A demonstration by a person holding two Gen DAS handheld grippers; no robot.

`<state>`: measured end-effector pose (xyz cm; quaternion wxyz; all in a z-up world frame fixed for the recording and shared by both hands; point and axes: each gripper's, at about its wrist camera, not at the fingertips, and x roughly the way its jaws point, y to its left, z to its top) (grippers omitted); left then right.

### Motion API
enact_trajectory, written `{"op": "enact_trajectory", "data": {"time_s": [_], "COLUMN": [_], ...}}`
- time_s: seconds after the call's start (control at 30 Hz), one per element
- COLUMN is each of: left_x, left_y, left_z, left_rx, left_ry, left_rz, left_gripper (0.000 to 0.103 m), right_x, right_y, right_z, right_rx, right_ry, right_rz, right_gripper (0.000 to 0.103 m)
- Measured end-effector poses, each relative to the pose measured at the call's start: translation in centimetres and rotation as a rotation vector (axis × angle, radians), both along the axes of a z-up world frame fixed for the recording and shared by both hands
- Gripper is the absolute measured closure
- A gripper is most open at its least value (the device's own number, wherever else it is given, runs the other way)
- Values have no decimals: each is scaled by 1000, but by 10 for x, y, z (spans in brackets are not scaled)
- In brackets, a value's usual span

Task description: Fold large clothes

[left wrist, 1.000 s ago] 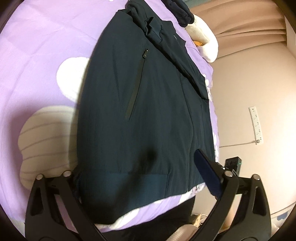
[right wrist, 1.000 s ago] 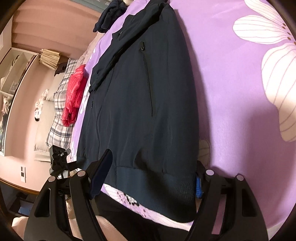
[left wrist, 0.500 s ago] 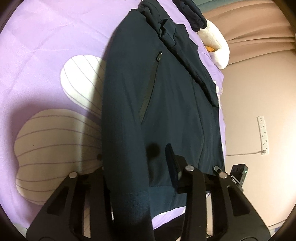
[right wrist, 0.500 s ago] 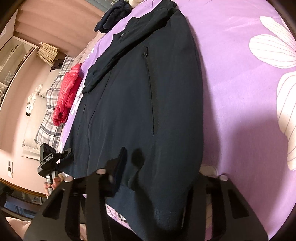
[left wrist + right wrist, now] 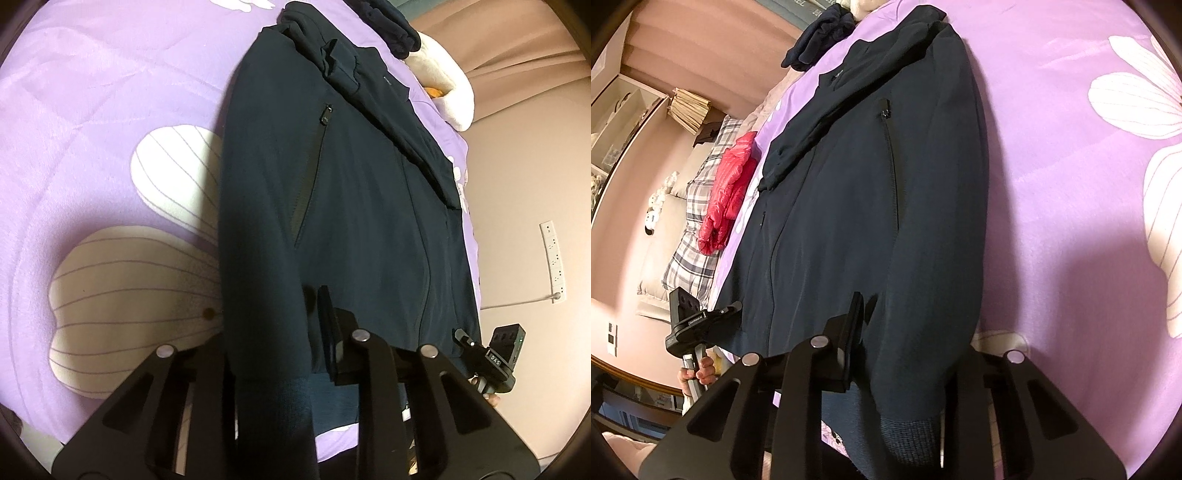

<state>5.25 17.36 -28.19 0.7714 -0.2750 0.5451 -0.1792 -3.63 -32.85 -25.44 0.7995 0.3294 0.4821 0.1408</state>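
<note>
A dark navy zip jacket [image 5: 362,192] lies flat on a purple flowered bedspread [image 5: 92,110], collar far from me, ribbed hem near me. In the left wrist view my left gripper [image 5: 273,332] is shut on the jacket's hem at one corner, the cloth bunched between its fingers. In the right wrist view the jacket [image 5: 857,184] runs away from me and my right gripper [image 5: 908,343] is shut on the hem at the other corner. The left gripper [image 5: 698,321] also shows at the right wrist view's left edge.
Another dark garment [image 5: 820,33] lies at the head of the bed. A red garment [image 5: 727,184] and a plaid cushion [image 5: 690,229] lie beside the bed. A white pillow [image 5: 450,92] lies by the curtain. A wall socket strip [image 5: 554,266] is at the right.
Both grippers moved in onto the hem and closed: a second ago their jaws stood wide apart around it, now they pinch the cloth and lift it slightly.
</note>
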Motion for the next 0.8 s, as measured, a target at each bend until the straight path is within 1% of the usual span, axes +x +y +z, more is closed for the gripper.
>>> {"op": "enact_trajectory", "data": {"time_s": [0.3,0.5,0.8], "left_x": [-1,-1,-7], "left_y": [-2,0,-2], "left_z": [-1,-4,-2], "left_rx": [2,-11,17], "left_ry": [1,9,-11], "left_rz": [6,21,36], "left_gripper": [81,81,81], "right_x": [0,0,-1], "right_y": [2,2,2], "right_z": [3,4,5], "right_rx": [20,22,25], "right_ry": [-8,-8,-8], "right_rz": [0,-1,-5], "right_gripper": [79,79,79]}}
